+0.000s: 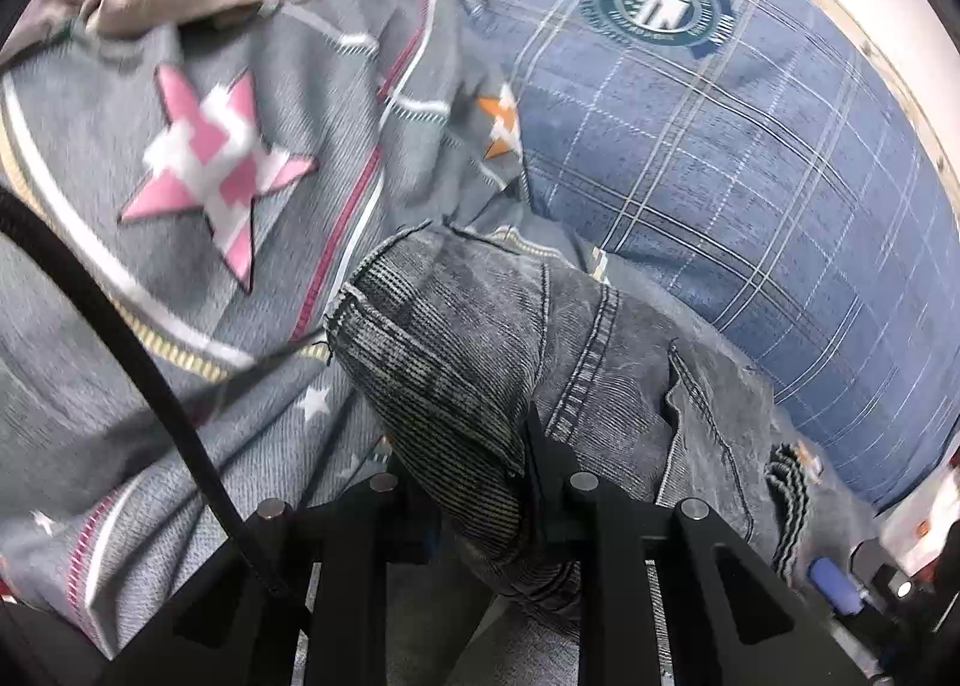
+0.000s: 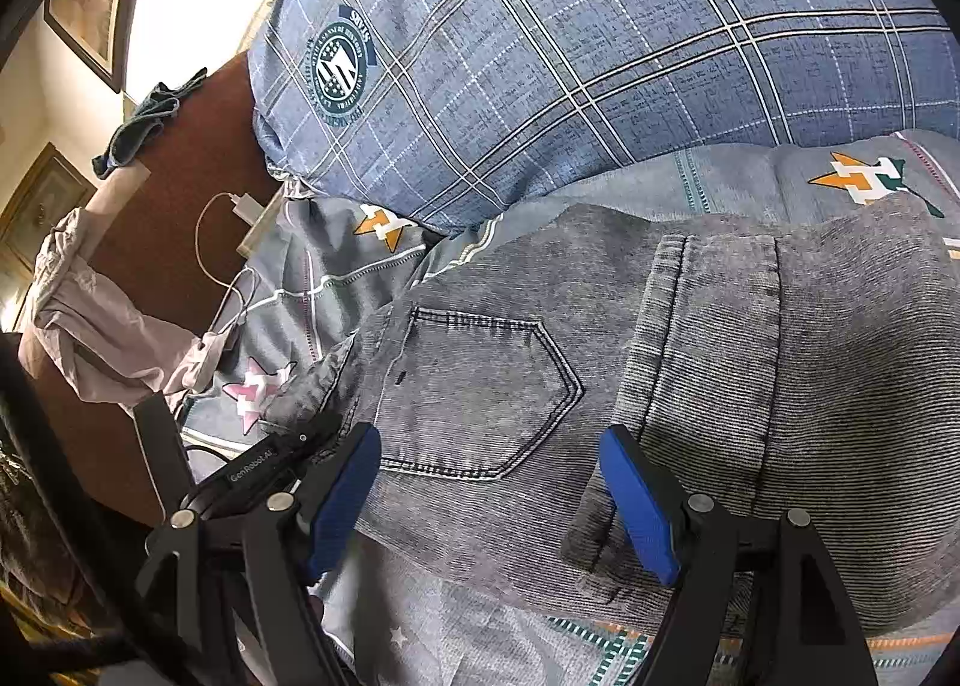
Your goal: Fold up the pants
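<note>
Two hand-held grippers: one per hand, both at the near edge of the pants.
Pants (image 2: 630,362): grey denim, lying on the bed's star-print sheet (image 1: 198,158), back pocket up, a folded layer over the right part.
Left hand-held gripper (image 1: 480,512): black fingers closed on a ribbed fold of the pants, lifting it off the sheet.
Right hand-held gripper (image 2: 489,500): blue pads spread wide, the pants' near edge between them, not pinched.
Far edge: blue plaid pillow (image 2: 600,56) just beyond the pants.
Left side: open sheet, then a white charger cable (image 2: 222,266) and pale cloth (image 2: 90,326).
</note>
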{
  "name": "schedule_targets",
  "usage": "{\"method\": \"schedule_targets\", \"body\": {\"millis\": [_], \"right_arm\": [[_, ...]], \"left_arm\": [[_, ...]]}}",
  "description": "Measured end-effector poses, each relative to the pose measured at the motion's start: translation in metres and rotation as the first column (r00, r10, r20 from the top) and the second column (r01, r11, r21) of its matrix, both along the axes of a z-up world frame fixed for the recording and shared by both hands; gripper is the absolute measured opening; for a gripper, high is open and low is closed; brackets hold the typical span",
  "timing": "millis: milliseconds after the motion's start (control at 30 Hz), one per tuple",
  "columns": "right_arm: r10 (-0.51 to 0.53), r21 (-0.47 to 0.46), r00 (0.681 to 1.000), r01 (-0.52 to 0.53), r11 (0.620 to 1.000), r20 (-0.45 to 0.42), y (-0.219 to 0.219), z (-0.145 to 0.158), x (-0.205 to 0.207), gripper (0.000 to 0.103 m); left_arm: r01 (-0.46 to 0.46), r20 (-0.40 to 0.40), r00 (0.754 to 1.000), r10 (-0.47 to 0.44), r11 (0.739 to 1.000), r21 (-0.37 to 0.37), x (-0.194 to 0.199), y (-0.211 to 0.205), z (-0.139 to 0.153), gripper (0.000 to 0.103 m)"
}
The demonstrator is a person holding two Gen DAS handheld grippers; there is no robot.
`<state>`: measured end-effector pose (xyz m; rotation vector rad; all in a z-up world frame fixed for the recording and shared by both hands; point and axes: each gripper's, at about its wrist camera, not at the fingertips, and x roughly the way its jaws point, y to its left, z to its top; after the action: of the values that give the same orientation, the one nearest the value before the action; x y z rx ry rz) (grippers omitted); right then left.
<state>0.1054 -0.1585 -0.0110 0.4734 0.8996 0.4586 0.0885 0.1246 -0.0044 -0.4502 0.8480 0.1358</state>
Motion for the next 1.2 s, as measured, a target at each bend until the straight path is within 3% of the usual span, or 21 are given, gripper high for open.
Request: {"method": "schedule_targets", "body": {"millis": [167,300,667,767,967,1100,1200], "right_arm": [[0.005,0.008,1.0,-0.005,1.0,0.006,-0.008,0.012,0.001,0.078],[0.031,0.03,0.999,-0.031,0.999,0.007,-0.024,0.032,0.006,0.078],[-0.039,0.149,0.999,0.037,0.988,0.009,-0.092,0.037,0.005,0.078],[-0.092,0.164,0.996,0.089,0.982,0.01,-0.115,0.04,0.007,0.078],[-0.144,0.263,0.99,0.135,0.955,0.013,-0.168,0.048,0.008,0.078],[-0.107,0.319,0.994,0.107,0.942,-0.018,-0.18,0.039,0.015,0.079],[-0.089,0.366,0.994,0.106,0.924,-0.063,-0.186,0.024,0.022,0.079]], "left_arm": [[0.073,0.08,0.993,-0.085,0.986,0.151,-0.004,-0.027,0.034,0.021],[0.127,0.125,0.98,-0.156,0.969,0.212,-0.008,-0.05,0.057,0.021],[0.274,0.167,0.915,-0.367,0.87,0.409,-0.016,-0.133,0.095,0.021],[0.325,0.167,0.88,-0.444,0.822,0.468,-0.022,-0.168,0.098,0.021],[0.486,0.098,0.766,-0.635,0.672,0.558,-0.036,-0.251,0.081,0.021],[0.594,-0.012,0.688,-0.725,0.553,0.584,-0.042,-0.296,0.049,0.021],[0.626,-0.08,0.661,-0.746,0.49,0.606,-0.049,-0.314,0.025,0.021]]}}
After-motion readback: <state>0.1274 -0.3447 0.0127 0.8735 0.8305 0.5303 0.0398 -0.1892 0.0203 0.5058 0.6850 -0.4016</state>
